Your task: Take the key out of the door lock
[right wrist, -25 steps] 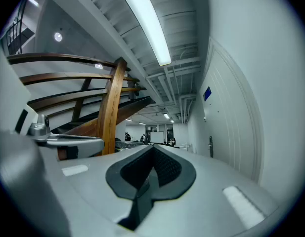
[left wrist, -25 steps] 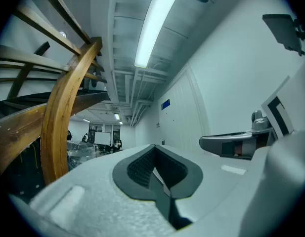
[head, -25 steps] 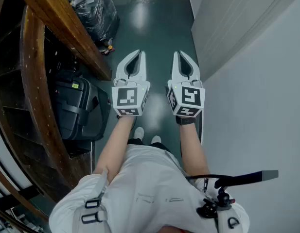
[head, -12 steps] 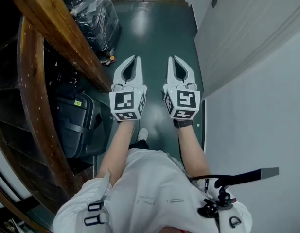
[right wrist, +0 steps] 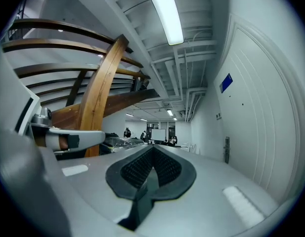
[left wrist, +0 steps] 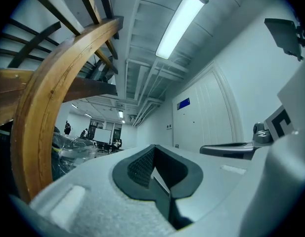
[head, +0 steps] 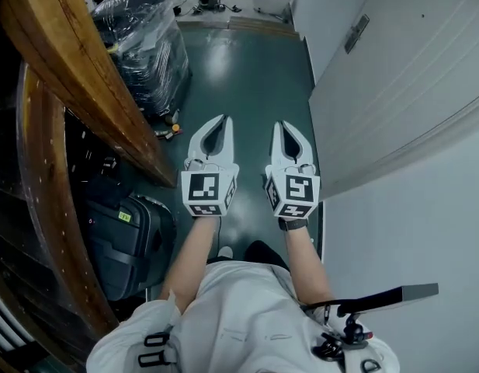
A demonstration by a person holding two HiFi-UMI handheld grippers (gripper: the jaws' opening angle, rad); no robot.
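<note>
Outstretched left gripper beside right gripper

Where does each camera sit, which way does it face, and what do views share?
Head view: on the head, steeply down; floor, arms, left gripper, right gripper.
Left gripper view: on that gripper, along its shut jaws, down the corridor.
Right gripper view: likewise, along its shut jaws.
Shared: wooden stair beam, white door.
</note>
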